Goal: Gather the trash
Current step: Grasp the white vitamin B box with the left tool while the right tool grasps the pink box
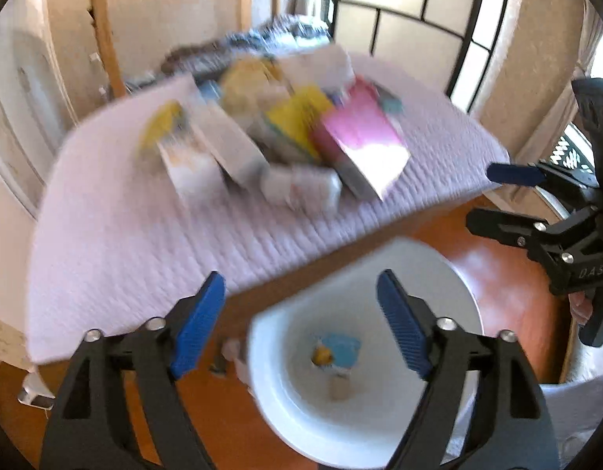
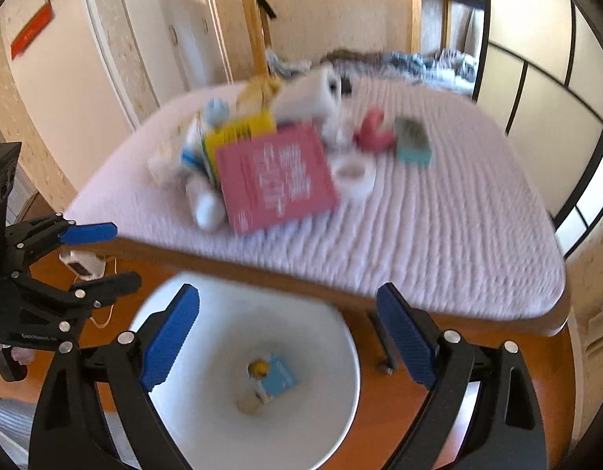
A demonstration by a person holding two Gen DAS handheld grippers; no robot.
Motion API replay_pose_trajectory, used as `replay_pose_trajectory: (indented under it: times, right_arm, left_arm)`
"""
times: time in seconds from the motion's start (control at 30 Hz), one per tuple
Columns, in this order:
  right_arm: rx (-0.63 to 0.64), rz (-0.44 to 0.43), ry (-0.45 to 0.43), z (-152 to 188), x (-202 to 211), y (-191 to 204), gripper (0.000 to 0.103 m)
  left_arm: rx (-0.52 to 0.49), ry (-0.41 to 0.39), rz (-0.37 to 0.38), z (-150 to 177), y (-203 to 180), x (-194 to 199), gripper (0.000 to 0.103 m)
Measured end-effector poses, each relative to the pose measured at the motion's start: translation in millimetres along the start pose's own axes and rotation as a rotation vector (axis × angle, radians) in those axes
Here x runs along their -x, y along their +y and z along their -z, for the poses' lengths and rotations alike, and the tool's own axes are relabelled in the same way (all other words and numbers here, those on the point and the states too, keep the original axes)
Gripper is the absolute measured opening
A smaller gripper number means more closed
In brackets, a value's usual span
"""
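Here, both views are motion-blurred. A bed [image 2: 438,235] with a pale lilac quilted cover fills the far half of each view; its wooden edge runs across the middle.

On the cover lies a loose pile of trash [image 2: 262,149], left of centre in the right wrist view. The largest piece is a pink box [image 2: 276,178] lying flat at the near side of the pile, with a yellow box [image 2: 238,131] touching it on the far left. A white roll [image 2: 354,174] sits just to the right of the pink box, and a small teal box [image 2: 413,141] lies farther right, apart from the pile. Other pieces are too blurred to name.

On the orange-brown wooden floor [image 2: 391,411], just near of the bed edge, stands a white bin [image 2: 332,411]. At its bottom lie a light-blue packet [image 2: 279,380] and a small yellow item [image 2: 258,367] touching it.

The left gripper [image 1: 301,325] hovers above the bin, jaws spread wide, nothing between them. The right gripper [image 2: 287,337] also hovers above the bin, jaws spread wide and empty. Each gripper shows at the edge of the other's view: the right one at the right, the left one at the left.

A small white device [image 2: 84,264] lies on the floor at the left, near the bed edge.
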State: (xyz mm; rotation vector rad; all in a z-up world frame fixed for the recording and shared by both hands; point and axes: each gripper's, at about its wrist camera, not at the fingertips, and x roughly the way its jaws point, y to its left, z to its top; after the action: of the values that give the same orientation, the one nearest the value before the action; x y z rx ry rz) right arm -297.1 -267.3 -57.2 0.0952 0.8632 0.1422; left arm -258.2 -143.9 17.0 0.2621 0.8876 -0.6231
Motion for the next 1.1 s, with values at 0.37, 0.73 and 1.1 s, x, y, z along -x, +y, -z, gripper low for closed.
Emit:
replay_pose_trajectory:
  times: [0.37,0.73,1.1]
  right_arm:
    - [0.109,0.012,-0.019,-31,-30,21,0.096]
    - [0.144,0.005,0.047,-45,-79,21,0.096]
    - [0.148,0.002,0.059,-60,-106,20,0.096]
  left_arm:
    - [0.031,-0.064,-0.115,-31,64,-24,0.100]
    - [-0.045,0.017,-0.079,-47,89,-78,0.100]
    - [-0.100,0.012,-0.046,-65,89,-105,0.100]
